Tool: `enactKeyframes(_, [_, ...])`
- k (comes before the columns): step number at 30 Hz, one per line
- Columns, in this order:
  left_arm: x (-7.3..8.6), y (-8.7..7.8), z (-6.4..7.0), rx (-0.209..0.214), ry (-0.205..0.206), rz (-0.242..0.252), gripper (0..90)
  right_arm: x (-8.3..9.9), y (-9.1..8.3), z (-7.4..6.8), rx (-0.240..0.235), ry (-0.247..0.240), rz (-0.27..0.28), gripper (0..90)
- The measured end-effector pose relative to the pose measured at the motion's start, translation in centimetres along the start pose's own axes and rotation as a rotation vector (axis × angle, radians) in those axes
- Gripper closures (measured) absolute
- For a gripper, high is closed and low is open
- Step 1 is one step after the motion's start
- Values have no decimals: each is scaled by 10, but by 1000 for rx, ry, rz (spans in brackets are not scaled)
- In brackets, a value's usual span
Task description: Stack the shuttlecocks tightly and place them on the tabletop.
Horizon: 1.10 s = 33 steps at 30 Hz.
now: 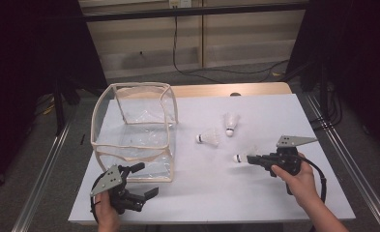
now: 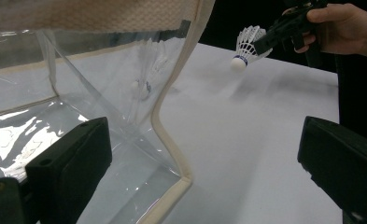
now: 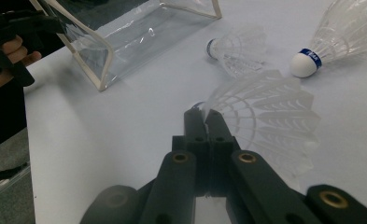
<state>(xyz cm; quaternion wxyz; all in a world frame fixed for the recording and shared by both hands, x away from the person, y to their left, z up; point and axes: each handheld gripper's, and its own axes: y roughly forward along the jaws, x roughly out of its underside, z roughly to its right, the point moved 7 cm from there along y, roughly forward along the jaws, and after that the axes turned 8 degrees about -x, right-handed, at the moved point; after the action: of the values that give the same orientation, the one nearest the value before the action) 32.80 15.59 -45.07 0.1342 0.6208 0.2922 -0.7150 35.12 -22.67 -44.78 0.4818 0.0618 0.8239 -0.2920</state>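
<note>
- Right tool (image 1: pixel 251 158) pinches a shuttlecock (image 1: pixel 240 157) by its feathers, above the table (image 1: pixel 255 193).
- Left tool (image 1: pixel 141 180) gapes wide beside the clear bag (image 1: pixel 132 133).

The right gripper (image 3: pixel 208 114) rises from the bottom edge with its two black jaws pressed together on the rim of a white feathered shuttlecock (image 3: pixel 265 116), whose skirt fans out to the right above the white table surface (image 3: pixel 116 135). Beyond it lie two more white shuttlecocks: one with a blue band on its side (image 3: pixel 235 49), another with a blue-banded white cork tip (image 3: pixel 333 39). A clear plastic box with cream fabric edging (image 3: pixel 125 37) sits at upper left, beside the other black gripper held in a hand (image 3: pixel 13 46).
</note>
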Motion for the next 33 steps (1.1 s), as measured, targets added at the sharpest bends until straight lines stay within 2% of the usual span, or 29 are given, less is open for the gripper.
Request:
enactKeyframes(15, [-1,-1,-2,4,-19,29,32,-9,6,3,1,-4,-3,900])
enactKeyframes(33, [-1,0,-3,7,-13,42,29,-12,8,7,5,6,-2,900])
